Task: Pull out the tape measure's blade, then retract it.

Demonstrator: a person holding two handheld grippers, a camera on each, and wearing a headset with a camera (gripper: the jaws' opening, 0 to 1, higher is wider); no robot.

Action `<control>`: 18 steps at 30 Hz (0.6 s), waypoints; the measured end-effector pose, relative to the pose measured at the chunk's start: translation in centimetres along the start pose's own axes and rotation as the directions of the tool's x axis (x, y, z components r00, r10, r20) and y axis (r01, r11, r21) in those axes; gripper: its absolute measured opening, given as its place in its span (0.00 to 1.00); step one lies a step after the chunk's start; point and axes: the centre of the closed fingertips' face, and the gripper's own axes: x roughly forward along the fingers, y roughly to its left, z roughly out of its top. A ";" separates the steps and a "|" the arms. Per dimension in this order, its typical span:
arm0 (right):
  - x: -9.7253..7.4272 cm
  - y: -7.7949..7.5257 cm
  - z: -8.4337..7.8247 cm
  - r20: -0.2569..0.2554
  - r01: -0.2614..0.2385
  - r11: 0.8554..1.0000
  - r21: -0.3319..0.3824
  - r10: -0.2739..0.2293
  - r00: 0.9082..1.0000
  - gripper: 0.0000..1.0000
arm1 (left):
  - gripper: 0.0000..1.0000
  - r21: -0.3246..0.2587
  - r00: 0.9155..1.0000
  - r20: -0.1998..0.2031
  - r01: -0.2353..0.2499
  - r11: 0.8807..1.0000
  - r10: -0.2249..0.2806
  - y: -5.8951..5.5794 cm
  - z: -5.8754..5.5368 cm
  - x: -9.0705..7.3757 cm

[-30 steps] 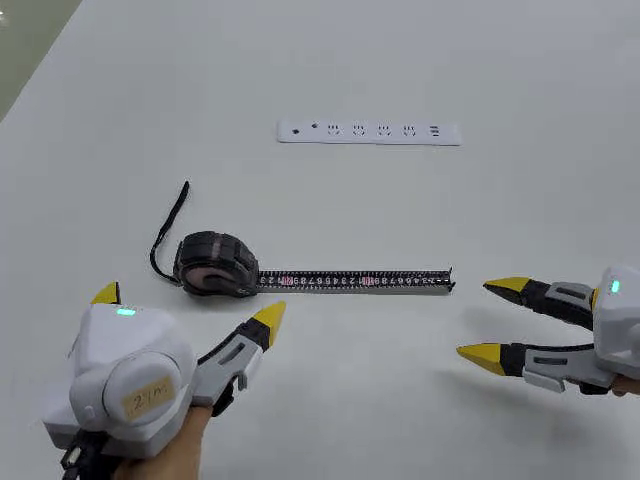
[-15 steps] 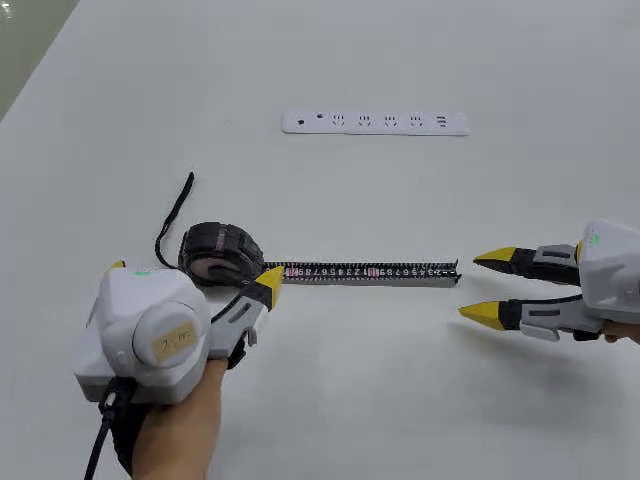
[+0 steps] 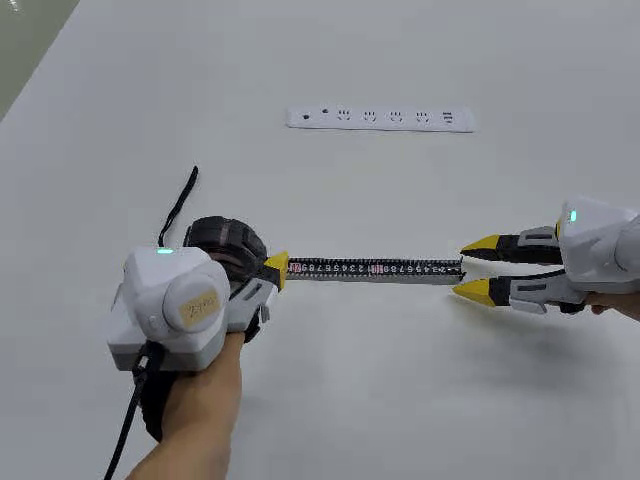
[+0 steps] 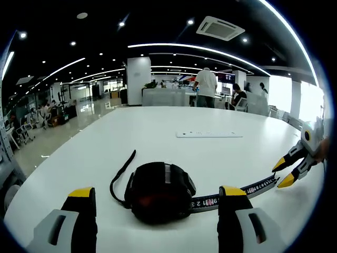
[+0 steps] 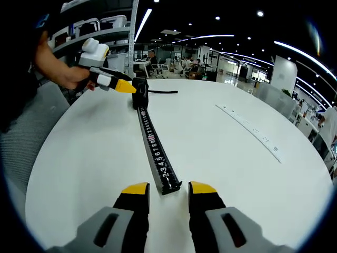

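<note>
A black tape measure case [image 3: 222, 235] lies on the white table with its blade [image 3: 375, 268] pulled out to the right. My left gripper [image 3: 225, 258] is open and straddles the case [image 4: 160, 191], one yellow tip [image 3: 277, 265] beside the blade's root. In the left gripper view my left gripper [image 4: 156, 191] has a jaw on each side of the case without touching it. My right gripper [image 3: 473, 268] is open around the blade's end hook [image 3: 460, 268]. In the right gripper view the blade [image 5: 155, 147] ends between the tips of my right gripper [image 5: 169, 187].
A white power strip [image 3: 380, 118] lies flat farther back on the table. The case's black wrist strap [image 3: 180, 205] trails away to the far left. A black cable hangs from my left gripper near the front edge. People stand far off in the room.
My left gripper has moved forward until its jaws flank the case. My right gripper has moved left to the blade's end and its jaws have narrowed. The tape measure has not moved.
</note>
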 end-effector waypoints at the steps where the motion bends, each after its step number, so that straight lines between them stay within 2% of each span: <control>1: 0.0 0.0 0.0 0.000 -0.001 1.000 0.000 0.001 1.000 0.26 | 0.93 -0.001 1.000 0.000 0.000 1.000 0.000 0.0 0.0 0.1; 9: 0.7 -0.1 -0.4 -0.016 -0.020 1.000 -0.009 0.020 1.000 0.16 | 0.90 -0.006 1.000 -0.015 0.000 1.000 0.000 -0.4 -0.3 1.2; 18: 0.7 -0.3 -0.7 -0.019 -0.025 0.999 -0.022 0.025 1.000 0.13 | 0.85 -0.012 0.999 -0.035 0.000 1.000 -0.001 -0.6 -0.8 1.8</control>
